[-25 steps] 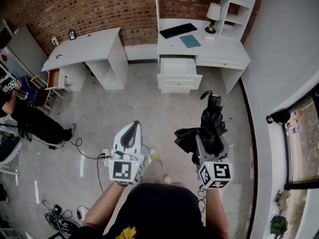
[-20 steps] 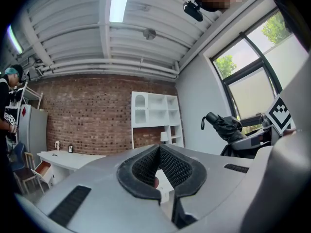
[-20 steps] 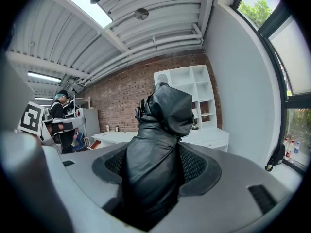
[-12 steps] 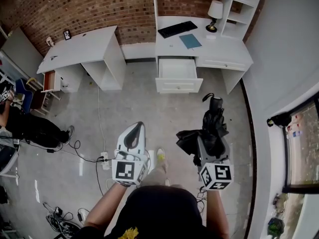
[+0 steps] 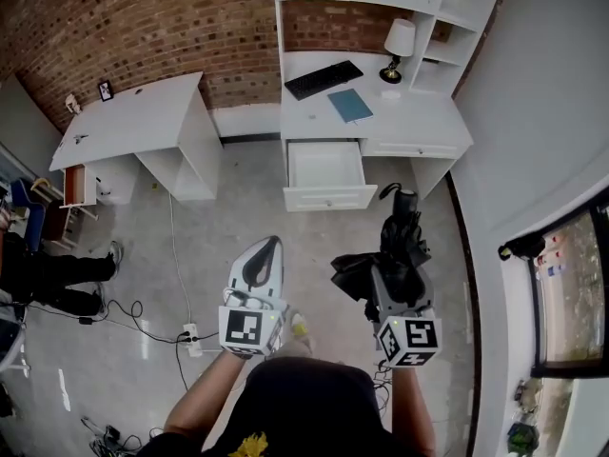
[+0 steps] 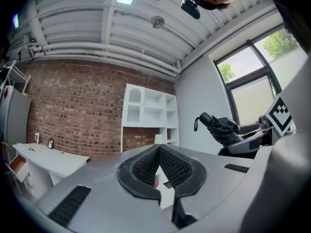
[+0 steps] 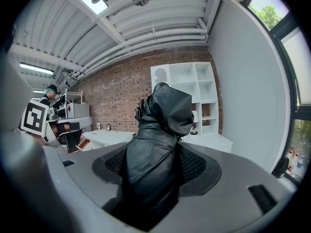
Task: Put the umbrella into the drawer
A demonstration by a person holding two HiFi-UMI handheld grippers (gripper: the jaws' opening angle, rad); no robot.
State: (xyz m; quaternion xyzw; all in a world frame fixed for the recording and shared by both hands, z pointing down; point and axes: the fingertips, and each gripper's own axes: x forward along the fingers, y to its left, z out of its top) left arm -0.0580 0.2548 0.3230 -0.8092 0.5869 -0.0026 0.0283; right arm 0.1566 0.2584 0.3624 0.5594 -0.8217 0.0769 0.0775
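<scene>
**Desk:** Where is the umbrella as the person stands on the floor facing the furniture?

**Photographer:** The folded black umbrella (image 5: 403, 228) is in the right gripper (image 5: 397, 276), whose jaws are clamped on the bunched fabric. The right gripper view shows the cloth filling the space between them. The strap end sticks out ahead, away from the person.

**Desk:** And the drawer?

**Photographer:** The white drawer (image 5: 330, 198) is pulled out and empty under the worktop (image 5: 411, 122), well apart from both grippers. It lies ahead of the right gripper and a little to its left, roughly between the lines of the two grippers.

**Desk:** So how does the umbrella line up with it?

**Photographer:** Its long axis runs nearly straight toward the furniture, aimed slightly right of the opening. By my reading, the carry has to go forward, drift left, then come down over the drawer.

**Desk:** The other hand?

**Photographer:** The left gripper (image 5: 258, 263) has its jaws pressed together on nothing. It sits level with the right one and no nearer the drawer.
</scene>
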